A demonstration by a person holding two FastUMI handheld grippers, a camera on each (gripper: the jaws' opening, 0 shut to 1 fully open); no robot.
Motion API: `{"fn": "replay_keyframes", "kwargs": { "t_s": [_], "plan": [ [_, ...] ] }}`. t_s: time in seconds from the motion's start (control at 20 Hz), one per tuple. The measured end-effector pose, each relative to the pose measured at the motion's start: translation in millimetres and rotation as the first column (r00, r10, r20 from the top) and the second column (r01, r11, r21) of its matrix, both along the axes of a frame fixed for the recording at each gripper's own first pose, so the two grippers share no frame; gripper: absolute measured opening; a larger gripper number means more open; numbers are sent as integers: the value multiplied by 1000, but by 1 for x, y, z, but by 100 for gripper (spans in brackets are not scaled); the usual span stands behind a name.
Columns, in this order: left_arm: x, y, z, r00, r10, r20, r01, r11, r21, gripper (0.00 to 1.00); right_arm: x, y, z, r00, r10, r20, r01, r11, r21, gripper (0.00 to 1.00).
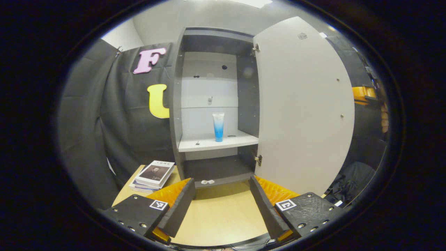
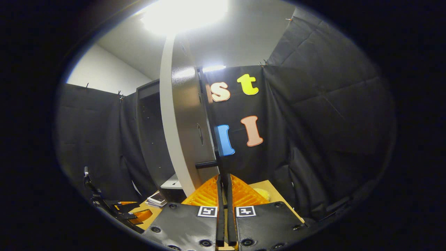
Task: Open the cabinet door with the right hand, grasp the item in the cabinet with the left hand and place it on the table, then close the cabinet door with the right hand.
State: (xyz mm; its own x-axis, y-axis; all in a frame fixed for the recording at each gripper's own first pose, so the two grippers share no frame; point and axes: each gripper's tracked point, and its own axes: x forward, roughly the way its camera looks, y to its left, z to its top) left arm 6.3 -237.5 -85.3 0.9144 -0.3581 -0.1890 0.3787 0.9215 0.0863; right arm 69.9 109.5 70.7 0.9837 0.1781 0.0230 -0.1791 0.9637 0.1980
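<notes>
The grey cabinet (image 1: 212,42) stands open, its pale door (image 1: 303,111) swung out to the right. A blue and white tube (image 1: 218,127) stands upright on the white shelf (image 1: 216,143) inside. My left gripper (image 1: 223,195) is open over the wooden table (image 1: 219,216), well short of the cabinet and roughly in line with the tube. In the right gripper view the door (image 2: 177,132) is seen edge-on, and my right gripper (image 2: 224,176) is shut on its dark handle (image 2: 216,158). The right gripper (image 1: 364,94) and a hand also appear past the door's edge.
A stack of books (image 1: 155,174) lies on the table left of the cabinet's foot. Two small white bits (image 1: 208,181) sit on the cabinet's bottom edge. A yellow object (image 2: 259,191) lies on the table behind the door. Black cloth walls close in on all sides.
</notes>
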Motion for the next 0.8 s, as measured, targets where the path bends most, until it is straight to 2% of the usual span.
{"fn": "replay_keyframes", "kwargs": {
  "t_s": [0.1, 0.15, 0.2, 0.25, 0.35, 0.4, 0.5, 0.55, 0.65, 0.7, 0.75, 0.8],
  "plan": [
    [10, -4, 4, 1000, -22, -7, 22, 1000, 9, 96, -12, 7, -1, 1000, 18, 7, -19, 998, 53, 8],
    [15, -6, 6, 999, -35, -7, 35, 999, 7, 98, -17, 7, -2, 1000, 9, 12, -9, 999, 50, 8],
    [20, -7, 10, 999, -47, -3, 47, 999, 7, 94, -21, 3, -4, 1000, -18, 12, 17, 999, 27, 8],
    [25, -5, 14, 998, -55, 6, 55, 998, 10, 96, -28, -3, -5, 999, -45, 13, 45, 999, -1, 8],
    [34, -4, 19, 997, -72, 17, 72, 997, 20, 96, -50, -13, -4, 998, -68, 15, 68, 998, 17, 8],
    [40, -5, 19, 996, -86, 16, 86, 996, 21, 96, -63, -19, -3, 996, -92, 18, 91, 995, 39, 2],
    [50, -9, 20, 991, -130, 6, 130, 991, 17, 98, -89, -42, 2, 983, -179, 37, 177, 982, 62, 2],
    [55, -10, 24, 989, -150, 8, 150, 989, 18, 94, -98, -56, 3, 975, -217, 39, 214, 974, 71, 2],
    [68, -8, 33, 984, -176, 23, 176, 984, 11, 94, -115, -73, -3, 966, -258, 18, 256, 964, 71, 2],
    [75, -9, 39, 982, -185, 34, 185, 983, 2, 98, -119, -83, -2, 959, -284, 16, 282, 957, 62, 0],
    [83, -9, 47, 981, -187, 46, 187, 982, -4, 94, -121, -96, -1, 949, -317, 11, 316, 948, 49, 2],
    [91, -9, 56, 981, -183, 61, 184, 983, -11, 96, -118, -104, 3, 939, -345, 12, 344, 938, 37, 2]
  ]
}}
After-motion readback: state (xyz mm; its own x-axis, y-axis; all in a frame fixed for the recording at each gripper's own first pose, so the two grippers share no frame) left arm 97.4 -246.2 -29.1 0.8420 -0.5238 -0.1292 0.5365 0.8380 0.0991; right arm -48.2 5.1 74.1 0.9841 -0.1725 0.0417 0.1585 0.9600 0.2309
